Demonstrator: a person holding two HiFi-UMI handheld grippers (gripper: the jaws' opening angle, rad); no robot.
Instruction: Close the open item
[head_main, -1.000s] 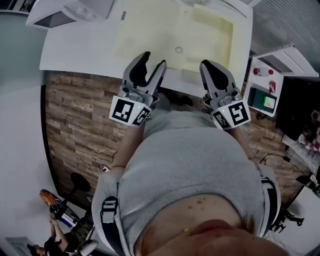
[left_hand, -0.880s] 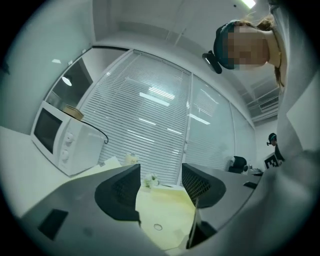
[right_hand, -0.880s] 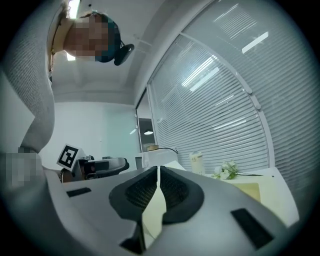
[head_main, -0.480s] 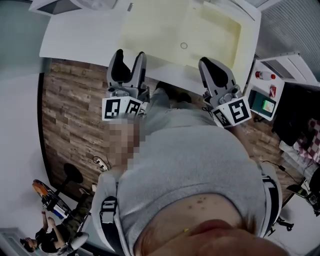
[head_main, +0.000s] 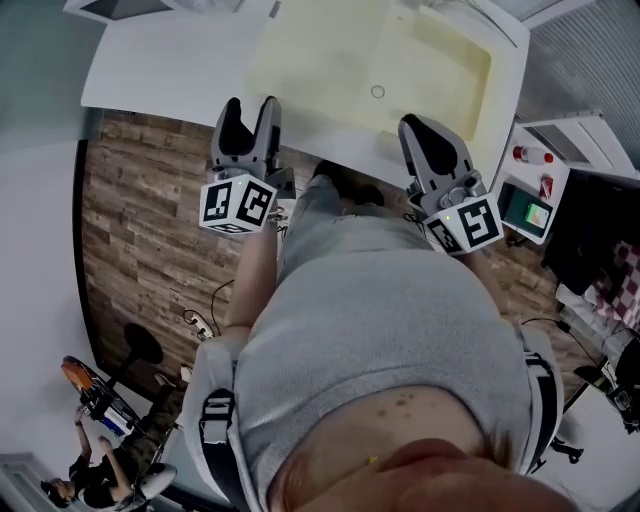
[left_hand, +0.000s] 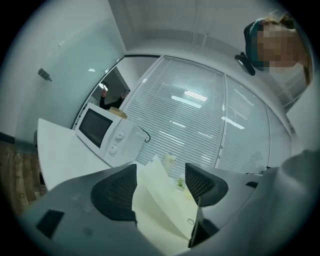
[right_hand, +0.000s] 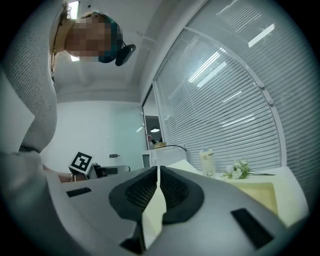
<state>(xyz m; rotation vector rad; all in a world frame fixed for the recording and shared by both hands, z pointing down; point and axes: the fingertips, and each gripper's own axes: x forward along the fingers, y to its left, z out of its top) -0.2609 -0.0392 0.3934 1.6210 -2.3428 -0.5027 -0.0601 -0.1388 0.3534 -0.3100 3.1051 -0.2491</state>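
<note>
Cream case (head_main: 330, 60) lies open on white table (head_main: 150, 70), right in front of both grippers. It looks thin, light, bendy & smooth, so prob best pinched firmly at a free flap edge near the small ring (head_main: 377, 91), then folded over. Jaws of left gripper (head_main: 250, 108) have just been opening and are now wide apart w/ nothing between the pads, while right gripper (head_main: 420, 127) is pinched tight on a thin cream edge, apparently the case's near side. Case seems empty inside; microwave (left_hand: 97, 127) door is closed, white jar (right_hand: 206, 161) contents can't tell.
</note>
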